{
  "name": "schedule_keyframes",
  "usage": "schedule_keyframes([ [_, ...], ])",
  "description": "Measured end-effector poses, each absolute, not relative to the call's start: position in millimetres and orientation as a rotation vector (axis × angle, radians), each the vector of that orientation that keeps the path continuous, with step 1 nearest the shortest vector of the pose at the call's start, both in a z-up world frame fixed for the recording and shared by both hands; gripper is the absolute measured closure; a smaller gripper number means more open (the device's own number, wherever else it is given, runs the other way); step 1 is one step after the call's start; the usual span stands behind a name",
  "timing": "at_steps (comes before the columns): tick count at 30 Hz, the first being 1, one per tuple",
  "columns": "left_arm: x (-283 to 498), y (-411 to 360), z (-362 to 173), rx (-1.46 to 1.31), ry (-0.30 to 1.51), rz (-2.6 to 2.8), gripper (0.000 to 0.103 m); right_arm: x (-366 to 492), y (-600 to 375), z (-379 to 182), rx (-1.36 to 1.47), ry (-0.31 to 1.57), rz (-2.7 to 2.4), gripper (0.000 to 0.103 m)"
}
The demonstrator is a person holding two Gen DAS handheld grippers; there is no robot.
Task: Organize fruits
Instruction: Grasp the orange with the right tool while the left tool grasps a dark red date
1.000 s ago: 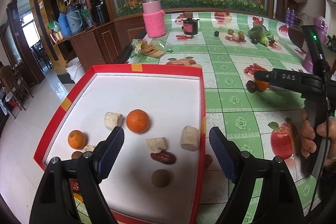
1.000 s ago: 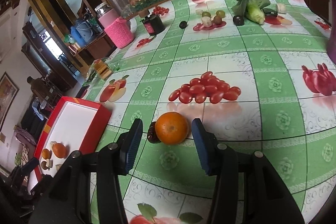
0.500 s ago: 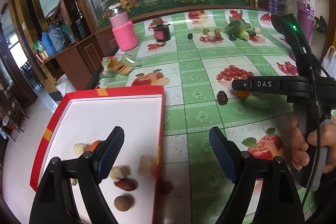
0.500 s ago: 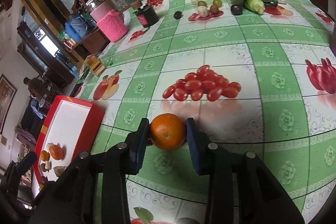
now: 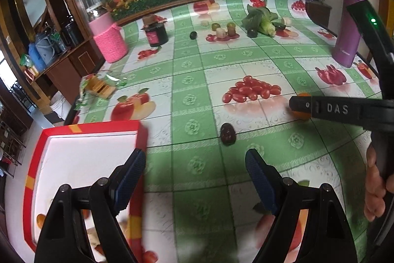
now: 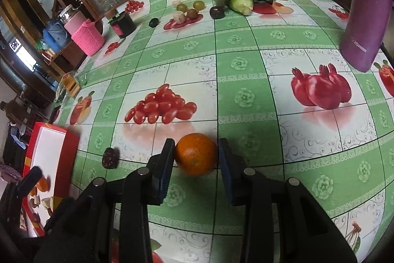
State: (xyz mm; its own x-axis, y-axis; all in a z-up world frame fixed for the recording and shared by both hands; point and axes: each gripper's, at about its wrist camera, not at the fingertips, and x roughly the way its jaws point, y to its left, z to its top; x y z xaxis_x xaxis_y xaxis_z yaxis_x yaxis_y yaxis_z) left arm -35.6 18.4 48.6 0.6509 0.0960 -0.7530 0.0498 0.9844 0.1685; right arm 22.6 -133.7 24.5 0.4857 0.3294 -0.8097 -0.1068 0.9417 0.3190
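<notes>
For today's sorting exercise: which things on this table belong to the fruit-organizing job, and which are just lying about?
Job:
orange, in the right gripper
dark date
red tray

Lying about:
purple flask
pink knitted jar
dark jar

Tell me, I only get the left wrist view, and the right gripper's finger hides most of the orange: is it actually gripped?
Observer: Yes. In the right wrist view the right gripper has both pads pressed against the sides of the orange.
Operator: And the red tray? My left gripper blocks its near end.
Observer: The right wrist view shows a smaller orange fruit and a few pale chunks lying in that end of the red tray.
</notes>
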Motion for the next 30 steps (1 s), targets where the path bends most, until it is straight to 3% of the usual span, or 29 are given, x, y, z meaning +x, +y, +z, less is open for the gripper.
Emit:
schedule_keyframes([
  [8,-10,6,37,0.166,0.891,0.000,0.023,25,-135,20,0.267,1.062,0.293,0.065],
  [11,-5,5,30,0.168,0.914,-0.010,0.037,26,-135,21,0.269,1.064,0.294,0.065],
  [21,7,8,17,0.121,0.944,-0.030,0.051,26,-135,20,0.267,1.065,0.292,0.065],
  [29,5,1,17,0.102,0.937,-0.084,0.086,26,-134,21,0.265,1.066,0.294,0.065],
  [30,4,-1,17,0.108,0.936,-0.081,0.086,25,-134,20,0.263,1.067,0.294,0.065],
])
